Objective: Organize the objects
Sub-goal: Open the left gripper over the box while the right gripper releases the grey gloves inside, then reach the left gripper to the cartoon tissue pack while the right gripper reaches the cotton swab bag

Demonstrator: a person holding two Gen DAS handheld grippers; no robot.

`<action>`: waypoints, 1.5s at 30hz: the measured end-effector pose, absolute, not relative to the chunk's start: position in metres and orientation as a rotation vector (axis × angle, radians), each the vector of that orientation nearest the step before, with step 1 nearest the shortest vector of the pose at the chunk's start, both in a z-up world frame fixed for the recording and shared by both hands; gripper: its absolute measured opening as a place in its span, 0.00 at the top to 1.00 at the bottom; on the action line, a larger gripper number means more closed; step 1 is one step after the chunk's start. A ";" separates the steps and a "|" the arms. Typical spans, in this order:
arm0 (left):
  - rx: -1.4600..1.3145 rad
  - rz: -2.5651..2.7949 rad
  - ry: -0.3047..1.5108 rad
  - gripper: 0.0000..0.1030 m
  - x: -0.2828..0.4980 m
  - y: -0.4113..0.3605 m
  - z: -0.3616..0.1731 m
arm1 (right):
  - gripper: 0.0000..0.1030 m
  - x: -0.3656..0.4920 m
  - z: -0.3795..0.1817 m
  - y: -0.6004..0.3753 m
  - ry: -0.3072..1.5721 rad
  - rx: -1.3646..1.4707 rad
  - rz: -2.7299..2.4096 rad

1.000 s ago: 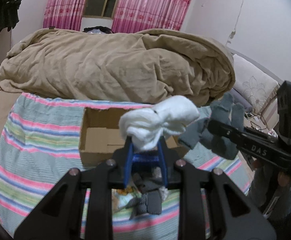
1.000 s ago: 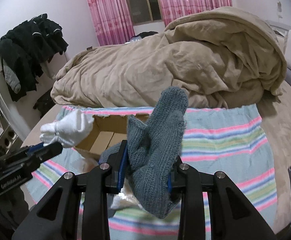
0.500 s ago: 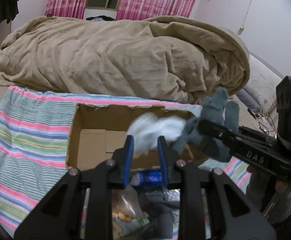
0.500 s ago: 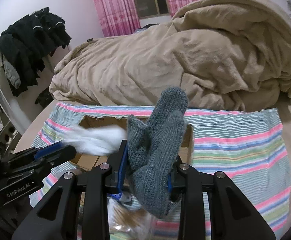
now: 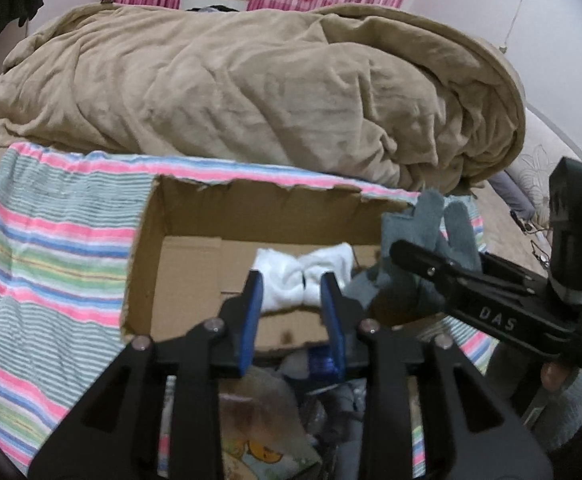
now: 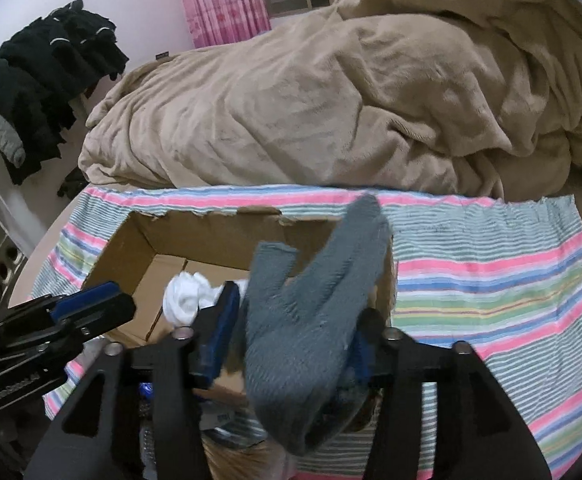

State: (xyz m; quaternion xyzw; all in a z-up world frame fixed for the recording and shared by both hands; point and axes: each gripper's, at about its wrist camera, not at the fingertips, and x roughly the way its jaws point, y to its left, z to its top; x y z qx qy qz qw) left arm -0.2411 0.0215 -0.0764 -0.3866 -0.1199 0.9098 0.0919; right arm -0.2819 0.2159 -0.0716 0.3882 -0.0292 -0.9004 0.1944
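Left gripper [image 5: 293,294] jaws parted, white sock [image 5: 303,278] loose; right gripper [image 6: 291,320] jaws clamp grey glove [image 6: 311,300].

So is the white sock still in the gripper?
No, the white sock lies on the cardboard box floor beyond the open left gripper.

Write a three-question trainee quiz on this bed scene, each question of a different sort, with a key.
1. True or false: the white sock lies inside the cardboard box.
2. Multiple choice: what does the right gripper hold? A) a grey glove B) a blue can C) nothing
3. Fill in: the box sits on a ______ striped cloth, in front of the tan blanket.

Key: 1. True; the left gripper stands open, its fingers apart, with the sock beyond them on the box floor. 2. A. 3. Multicoloured (pink, blue, green).
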 end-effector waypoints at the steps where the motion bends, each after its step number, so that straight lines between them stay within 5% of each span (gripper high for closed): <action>1: -1.144 2.707 -0.358 0.68 -0.239 0.020 -0.075 | 0.45 -0.281 -0.071 0.216 -0.084 1.086 -2.525; 5: -1.142 2.734 -0.375 0.58 -0.228 0.015 -0.069 | 0.33 -0.270 -0.063 0.218 -0.074 1.051 -2.541; 9: -1.121 2.772 -0.395 0.35 -0.213 0.008 -0.060 | 0.30 -0.257 -0.050 0.217 -0.057 1.012 -2.561; 12: -1.093 2.789 -0.399 0.35 -0.198 0.003 -0.049 | 0.22 -0.247 -0.040 0.217 -0.046 0.987 -2.575; 30: -1.066 2.805 -0.441 0.34 -0.110 -0.018 -0.032 | 0.18 -0.154 0.006 0.215 -0.027 0.885 -2.602; 45: -1.263 2.736 -0.439 0.34 -0.096 -0.012 -0.095 | 0.18 -0.124 -0.043 0.213 -0.032 1.026 -2.550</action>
